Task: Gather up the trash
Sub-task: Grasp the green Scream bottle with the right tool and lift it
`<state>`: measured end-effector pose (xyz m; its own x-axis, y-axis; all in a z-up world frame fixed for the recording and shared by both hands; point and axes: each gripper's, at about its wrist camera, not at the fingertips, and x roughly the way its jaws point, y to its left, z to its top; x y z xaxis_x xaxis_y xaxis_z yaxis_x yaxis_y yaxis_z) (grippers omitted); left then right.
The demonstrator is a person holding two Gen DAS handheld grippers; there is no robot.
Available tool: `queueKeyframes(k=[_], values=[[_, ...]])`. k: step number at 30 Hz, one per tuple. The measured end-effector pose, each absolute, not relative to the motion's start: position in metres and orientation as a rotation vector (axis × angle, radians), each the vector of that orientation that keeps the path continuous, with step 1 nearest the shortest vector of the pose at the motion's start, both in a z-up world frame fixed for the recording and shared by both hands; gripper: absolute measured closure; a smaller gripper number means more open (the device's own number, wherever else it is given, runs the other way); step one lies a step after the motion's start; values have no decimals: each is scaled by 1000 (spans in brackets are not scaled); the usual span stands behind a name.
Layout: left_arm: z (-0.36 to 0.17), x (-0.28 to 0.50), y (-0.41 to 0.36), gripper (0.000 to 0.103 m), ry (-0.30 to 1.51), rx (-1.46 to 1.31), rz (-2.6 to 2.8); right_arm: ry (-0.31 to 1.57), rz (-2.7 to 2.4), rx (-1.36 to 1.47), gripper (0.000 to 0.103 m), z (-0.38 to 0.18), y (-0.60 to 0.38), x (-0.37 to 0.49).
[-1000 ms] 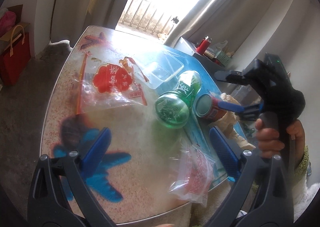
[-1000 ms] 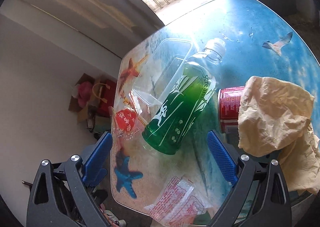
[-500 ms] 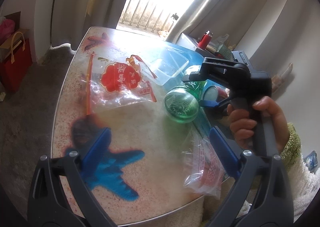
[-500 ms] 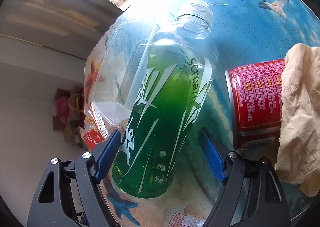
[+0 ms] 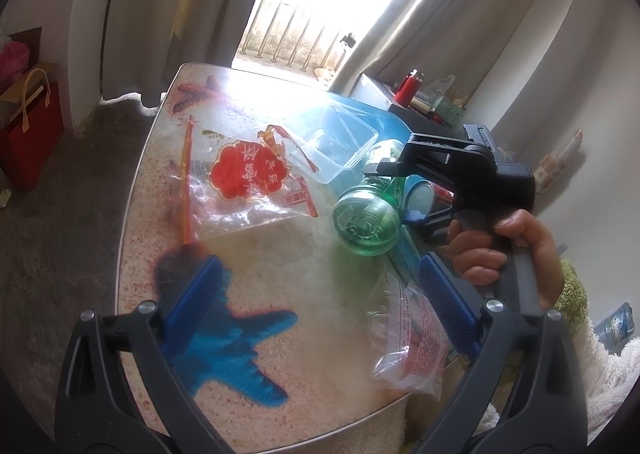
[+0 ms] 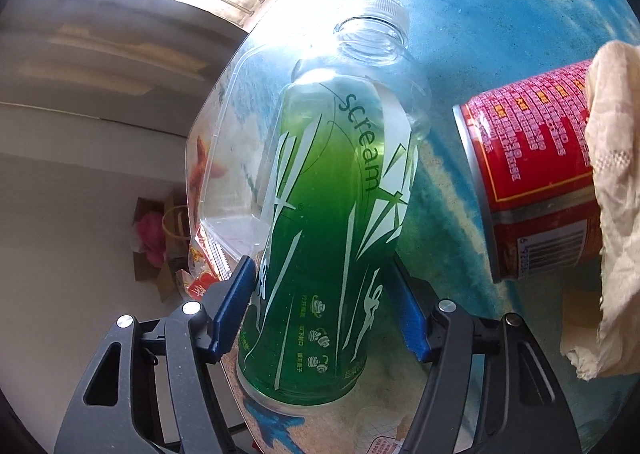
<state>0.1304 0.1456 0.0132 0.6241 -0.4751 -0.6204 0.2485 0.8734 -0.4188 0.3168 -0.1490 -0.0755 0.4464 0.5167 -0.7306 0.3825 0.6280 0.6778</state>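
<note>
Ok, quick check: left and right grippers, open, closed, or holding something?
Left gripper: open, holding nothing.
Right gripper: astride the green bottle; grip cannot be told.

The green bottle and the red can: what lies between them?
Only bare table, in the right wrist view, between green bottle and red can.

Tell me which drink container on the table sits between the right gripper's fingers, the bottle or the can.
The green bottle; the right gripper straddles its lower body, while the red can lies off to the side.
</note>
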Motion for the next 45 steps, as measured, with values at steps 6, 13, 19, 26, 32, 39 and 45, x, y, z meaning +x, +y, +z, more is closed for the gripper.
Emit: queueKeyframes(k=[6, 13, 19, 26, 32, 39, 45], values=[[16, 135, 147, 9, 795, -326, -440, 1099, 132, 959, 47, -62, -153, 307], [23, 146, 139, 9, 787, -318, -448, 1104, 145, 938, 47, -61, -153, 305], [19, 150, 132, 9, 807, -314, -452, 1175, 154, 864, 46, -67, -144, 315], [17, 149, 129, 9, 823, -304, -452, 1224, 138, 868, 33, -76, -141, 329], [15, 150, 131, 9, 838, -306, -440, 1222, 128, 862, 33, -80, -136, 336], [18, 147, 133, 9, 841, -298, -430, 1196, 126, 920, 46, -84, -142, 332], [22, 149, 133, 9, 837, -292, -428, 1153, 126, 962, 46, -75, -147, 320]])
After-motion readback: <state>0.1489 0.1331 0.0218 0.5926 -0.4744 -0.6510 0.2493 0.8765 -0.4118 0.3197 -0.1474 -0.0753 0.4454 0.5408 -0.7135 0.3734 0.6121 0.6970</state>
